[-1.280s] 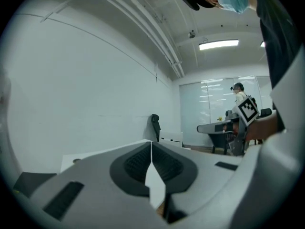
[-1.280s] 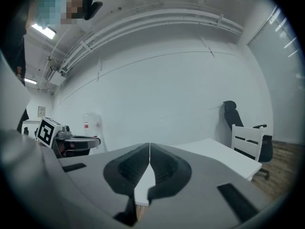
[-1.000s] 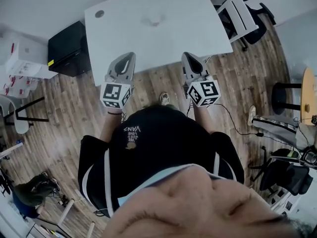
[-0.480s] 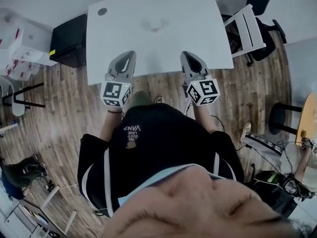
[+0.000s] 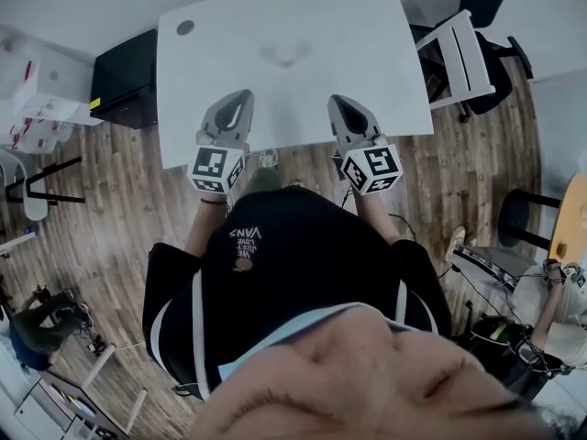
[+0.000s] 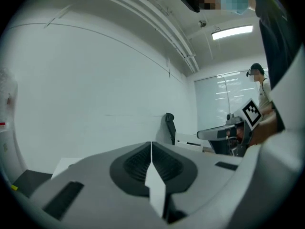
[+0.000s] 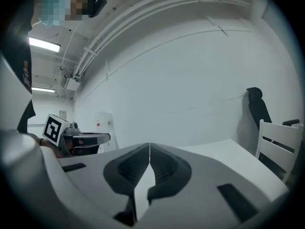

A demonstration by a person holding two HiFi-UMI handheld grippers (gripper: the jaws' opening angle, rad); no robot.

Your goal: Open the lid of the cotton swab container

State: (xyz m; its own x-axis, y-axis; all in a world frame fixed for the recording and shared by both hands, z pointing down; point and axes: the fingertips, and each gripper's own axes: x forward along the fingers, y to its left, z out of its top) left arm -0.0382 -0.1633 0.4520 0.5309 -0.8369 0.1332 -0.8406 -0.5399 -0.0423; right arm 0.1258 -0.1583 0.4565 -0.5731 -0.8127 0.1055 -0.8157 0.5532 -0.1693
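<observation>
On the white table (image 5: pixel 367 62) a small pale object (image 5: pixel 284 56) lies near the far middle; it is too faint to tell whether it is the cotton swab container. My left gripper (image 5: pixel 236 99) and right gripper (image 5: pixel 337 104) are side by side over the table's near edge, well short of that object. Both are shut with nothing between the jaws. In the left gripper view the left gripper (image 6: pixel 151 145) has its jaws meeting in a thin seam. In the right gripper view the right gripper (image 7: pixel 149 146) looks the same. No container shows in either gripper view.
A black cabinet (image 5: pixel 124 76) stands at the table's left and a white chair (image 5: pixel 459 49) at its right. White boxes (image 5: pixel 37 90) sit on the floor at far left. A round hole (image 5: pixel 185 27) marks the table's far left corner. Other people are at the room's edges.
Both grippers have moved forward, from the table's near edge to further over its top. The table now sits closer in the head view. The jaws stay shut.
</observation>
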